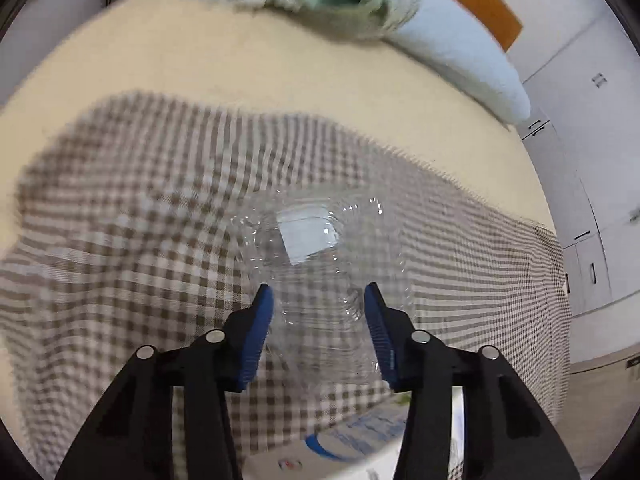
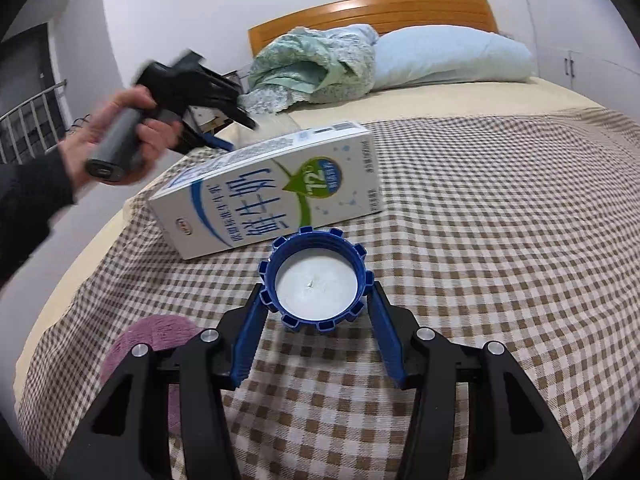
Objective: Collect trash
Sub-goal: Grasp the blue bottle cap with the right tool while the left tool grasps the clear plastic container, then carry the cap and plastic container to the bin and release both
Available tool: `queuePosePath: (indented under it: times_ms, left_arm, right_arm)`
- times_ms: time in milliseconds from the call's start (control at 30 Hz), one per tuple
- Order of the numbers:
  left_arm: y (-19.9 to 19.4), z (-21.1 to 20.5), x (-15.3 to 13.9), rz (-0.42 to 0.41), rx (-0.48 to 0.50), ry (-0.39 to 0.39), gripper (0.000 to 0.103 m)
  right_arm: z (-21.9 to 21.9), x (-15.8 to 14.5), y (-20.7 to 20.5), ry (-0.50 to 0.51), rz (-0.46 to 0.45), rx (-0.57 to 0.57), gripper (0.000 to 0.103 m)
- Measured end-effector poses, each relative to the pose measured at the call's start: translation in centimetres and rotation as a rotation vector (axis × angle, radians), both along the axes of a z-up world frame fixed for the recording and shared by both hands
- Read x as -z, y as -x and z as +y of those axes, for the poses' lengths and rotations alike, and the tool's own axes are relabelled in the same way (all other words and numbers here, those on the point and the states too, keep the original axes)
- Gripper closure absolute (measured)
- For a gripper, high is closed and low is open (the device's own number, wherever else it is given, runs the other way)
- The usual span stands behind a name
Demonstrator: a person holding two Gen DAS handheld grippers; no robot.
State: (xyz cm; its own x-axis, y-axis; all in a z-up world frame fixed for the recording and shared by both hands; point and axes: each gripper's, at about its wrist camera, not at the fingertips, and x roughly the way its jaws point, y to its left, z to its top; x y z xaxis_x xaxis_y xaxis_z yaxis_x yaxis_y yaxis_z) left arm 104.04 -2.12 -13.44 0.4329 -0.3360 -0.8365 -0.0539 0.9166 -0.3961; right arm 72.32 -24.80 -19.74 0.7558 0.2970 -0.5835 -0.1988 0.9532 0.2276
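Note:
In the left wrist view my left gripper is shut on a clear plastic container with a white label, held above the checked blanket. In the right wrist view my right gripper is shut on a large blue bottle cap with a white liner, just above the blanket. A white milk carton with blue and green print lies on its side beyond the cap. The left gripper shows in the person's hand, up left of the carton; the carton's edge shows low in the left wrist view.
A pale blue pillow and a crumpled green floral quilt lie by the wooden headboard. A purple fuzzy item sits at the lower left. White wardrobes stand beside the bed. A railing is at far left.

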Motion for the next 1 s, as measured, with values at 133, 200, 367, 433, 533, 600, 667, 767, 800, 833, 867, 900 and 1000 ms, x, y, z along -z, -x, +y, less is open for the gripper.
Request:
queuePosePath:
  times_ms: [133,200,367,433,533,600,667,767,800,833,867,900,1000]
  left_arm:
    - [4.7,0.0,-6.6,-0.122,0.003,-0.003,0.062]
    - [8.0,0.1,-10.2,-0.172,0.013,-0.017,0.062]
    - [19.6,2.4,-18.5,-0.261,0.001,-0.006,0.062]
    - [25.0,3.4,-21.2,-0.3,-0.012,0.013,0.062]
    - [32.4,3.7,-22.9,-0.348,-0.019,0.0,0.062]
    - [37.4,3.8,-23.4,-0.376,-0.011,0.025,0.062]
    - [42.3,3.1,-23.4,-0.394,-0.008,0.037,0.062]
    - [47.5,0.4,-22.1,-0.404,0.039,0.055,0.062]
    - [49.3,-1.2,-21.2,-0.394,0.074,0.07,0.062]
    - [50.7,-2.5,-20.5,-0.384,0.1,0.077,0.062]
    - [52.1,-4.6,-19.4,-0.375,0.149,0.087,0.062]
    - [53.3,-6.1,-18.5,-0.368,0.183,0.092,0.062]
    - [56.9,-11.9,-14.7,-0.322,0.295,0.11,0.062]
  right_arm:
    - [0.3,-0.1,0.3,0.049,-0.02,0.053,0.053]
    - [0.2,-0.1,0.2,0.058,-0.021,0.071,0.053]
    - [-0.2,-0.6,0.3,0.081,0.0,0.132,0.053]
    - [-0.9,-1.8,1.1,0.072,0.038,0.144,0.053]
    - [-3.3,-6.2,6.6,0.059,-0.002,0.152,0.053]
    - [-5.1,-8.3,10.3,0.076,-0.036,0.151,0.053]
    - [-8.1,-10.5,15.5,0.115,-0.066,0.161,0.053]
    - [-13.5,-12.6,23.3,0.176,-0.075,0.206,0.053]
    - [-15.3,-12.9,25.6,0.195,-0.067,0.227,0.053]
    - [-18.1,-13.1,29.1,0.224,-0.054,0.266,0.053]
    - [-19.6,-13.0,31.0,0.241,-0.044,0.289,0.053]
    - [-21.3,-12.8,33.2,0.258,-0.031,0.318,0.053]
    - [-26.9,-10.6,40.5,0.283,0.038,0.411,0.053]
